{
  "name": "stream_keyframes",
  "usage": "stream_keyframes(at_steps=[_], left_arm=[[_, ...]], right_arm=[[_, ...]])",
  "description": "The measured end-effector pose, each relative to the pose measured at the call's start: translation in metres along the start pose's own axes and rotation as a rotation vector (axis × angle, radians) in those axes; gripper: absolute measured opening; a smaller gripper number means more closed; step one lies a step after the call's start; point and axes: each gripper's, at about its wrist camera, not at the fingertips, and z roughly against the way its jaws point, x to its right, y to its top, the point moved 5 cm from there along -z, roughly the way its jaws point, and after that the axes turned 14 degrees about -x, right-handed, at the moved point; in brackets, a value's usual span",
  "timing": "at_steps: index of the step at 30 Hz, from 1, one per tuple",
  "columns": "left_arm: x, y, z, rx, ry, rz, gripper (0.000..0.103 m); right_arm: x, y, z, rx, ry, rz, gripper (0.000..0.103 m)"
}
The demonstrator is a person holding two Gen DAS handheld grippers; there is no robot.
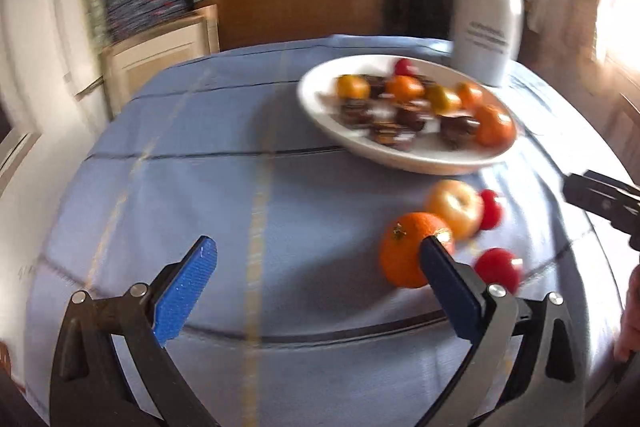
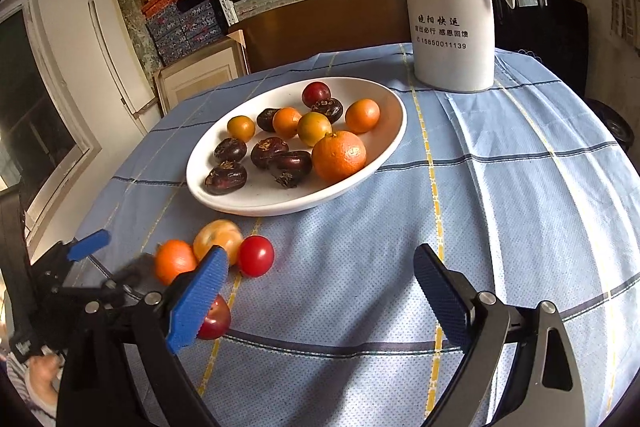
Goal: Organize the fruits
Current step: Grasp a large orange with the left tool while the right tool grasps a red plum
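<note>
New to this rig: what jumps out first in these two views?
A white oval plate mid-table, loaded with oranges and dark brown water chestnuts. Behind it stands a tall white thermos jug. Four loose fruits lie on the blue checked tablecloth nearer the grippers, including a red cherry tomato.

a white oval plate (image 2: 224, 195) sits on a counter covered by a blue checked cloth. in it lie a large orange (image 2: 339, 155) at the right, four small orange-yellow citrus fruits, several dark brown water chestnuts (image 2: 226, 177) and one dark red fruit at the far side. in front of the plate on the cloth lie a loose orange (image 2: 175, 261), a pale peach-coloured fruit (image 2: 218, 237) touching it, a cherry tomato (image 2: 256, 255) beside that, and another red fruit (image 2: 216, 319) nearer.
</note>
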Motion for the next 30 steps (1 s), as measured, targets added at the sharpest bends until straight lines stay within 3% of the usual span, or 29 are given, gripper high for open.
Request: stream_keyframes(at_steps=[5, 12, 14, 16, 18, 24, 30], left_arm=[[-0.011, -0.008, 0.002, -0.008, -0.081, 0.037, 0.099], [0.011, -0.009, -0.012, -0.030, 0.014, -0.070, 0.099], [0.013, -0.008, -0.015, -0.043, 0.009, -0.079, 0.090], [0.011, -0.009, -0.020, -0.072, -0.039, -0.073, 0.053], [0.007, -0.012, -0.026, -0.109, -0.097, -0.051, 0.045], [0.011, -0.014, -0.023, -0.098, -0.106, -0.060, 0.045], [0.010, -0.015, -0.023, -0.102, -0.106, -0.053, 0.045]], right_arm=[[-0.012, -0.005, 0.003, -0.004, 0.022, 0.047, 0.094], [-0.040, -0.018, -0.007, -0.042, 0.023, 0.166, 0.094], [-0.047, -0.023, -0.010, -0.059, 0.022, 0.195, 0.094], [-0.053, -0.027, -0.012, -0.063, 0.019, 0.219, 0.094], [-0.059, -0.032, -0.014, -0.068, 0.013, 0.243, 0.094], [-0.072, -0.041, -0.020, -0.093, 0.006, 0.297, 0.089], [-0.073, -0.042, -0.024, -0.108, 0.026, 0.295, 0.073]])
